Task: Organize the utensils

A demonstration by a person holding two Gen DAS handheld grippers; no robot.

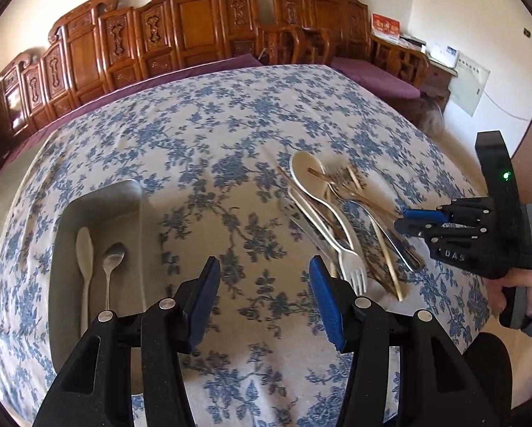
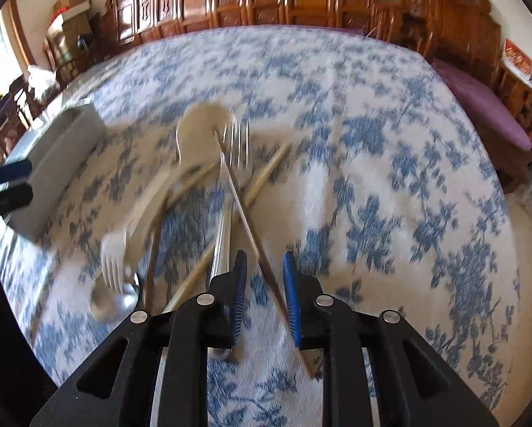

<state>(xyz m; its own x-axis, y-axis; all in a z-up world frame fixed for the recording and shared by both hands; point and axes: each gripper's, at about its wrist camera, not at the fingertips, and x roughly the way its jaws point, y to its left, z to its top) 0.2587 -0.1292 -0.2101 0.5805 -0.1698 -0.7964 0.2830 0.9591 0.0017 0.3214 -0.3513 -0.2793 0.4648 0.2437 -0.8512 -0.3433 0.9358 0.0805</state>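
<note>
Left gripper (image 1: 262, 299): jaws wide, nothing between, bare cloth (image 1: 230, 114) below. Tray (image 1: 63, 235) at 9 o'clock, pile (image 1: 337, 213) at 2. Right gripper (image 2: 264, 302): jaws narrow, straddling a chopstick (image 2: 246, 213), pads apparently off it. Cloth open at 3 o'clock.

The table wears a white cloth with blue flowers (image 1: 212, 135), a bit wrinkled. Behind it runs a carved wooden bench (image 1: 180, 32) with a purple cushion (image 1: 373, 74) along the seat. A red card (image 1: 385, 26) sits on a side cabinet, and cardboard boxes (image 2: 73, 3) are stacked in the far corner.
</note>
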